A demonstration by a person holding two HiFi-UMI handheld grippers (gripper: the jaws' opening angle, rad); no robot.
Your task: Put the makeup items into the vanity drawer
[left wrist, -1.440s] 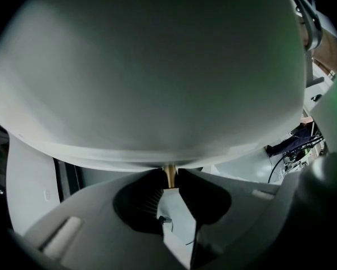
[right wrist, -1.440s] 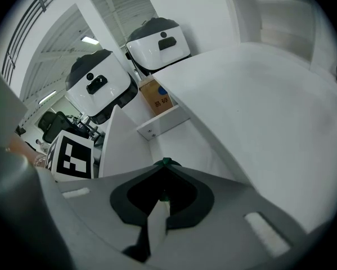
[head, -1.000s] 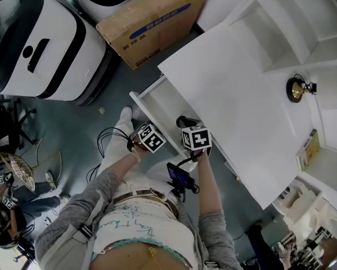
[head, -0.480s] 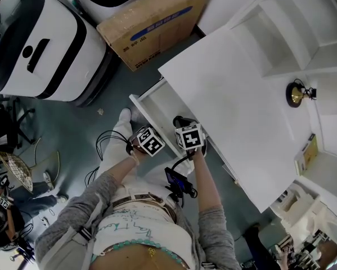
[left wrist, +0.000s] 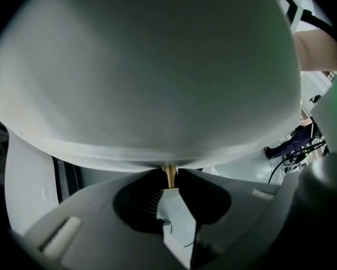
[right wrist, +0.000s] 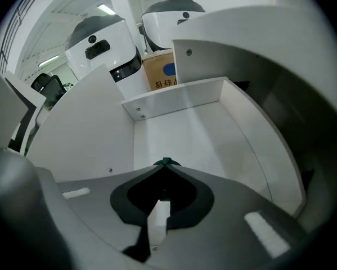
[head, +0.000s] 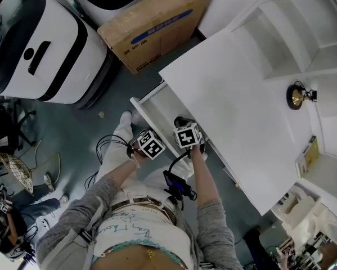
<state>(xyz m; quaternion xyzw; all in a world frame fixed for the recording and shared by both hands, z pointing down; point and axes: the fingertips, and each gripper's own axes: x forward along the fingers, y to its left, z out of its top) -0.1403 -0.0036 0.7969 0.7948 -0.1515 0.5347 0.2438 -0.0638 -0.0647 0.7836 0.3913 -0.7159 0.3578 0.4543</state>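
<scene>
The white vanity (head: 230, 94) has its drawer (head: 157, 108) pulled out toward me. In the left gripper view my left gripper (left wrist: 169, 179) is shut on the brass drawer knob (left wrist: 169, 175), under the white drawer front (left wrist: 145, 83). The head view shows that gripper (head: 149, 143) at the drawer's front panel. My right gripper (head: 186, 135) hangs over the drawer's near end. In its own view it (right wrist: 165, 163) is shut, with nothing showing between the jaws, and it looks into the bare white drawer (right wrist: 202, 134). No makeup item shows in any view.
A small brass and black object (head: 296, 93) and a flat booklet-like thing (head: 308, 149) sit on the vanity's right part. A cardboard box (head: 151, 24) and a large white and black machine (head: 41, 44) stand on the floor beyond the drawer. Cables (head: 109, 142) hang by my legs.
The right gripper has shifted a little to the left, closer to the left one. The left gripper stays on the knob and the drawer stands open as before.
</scene>
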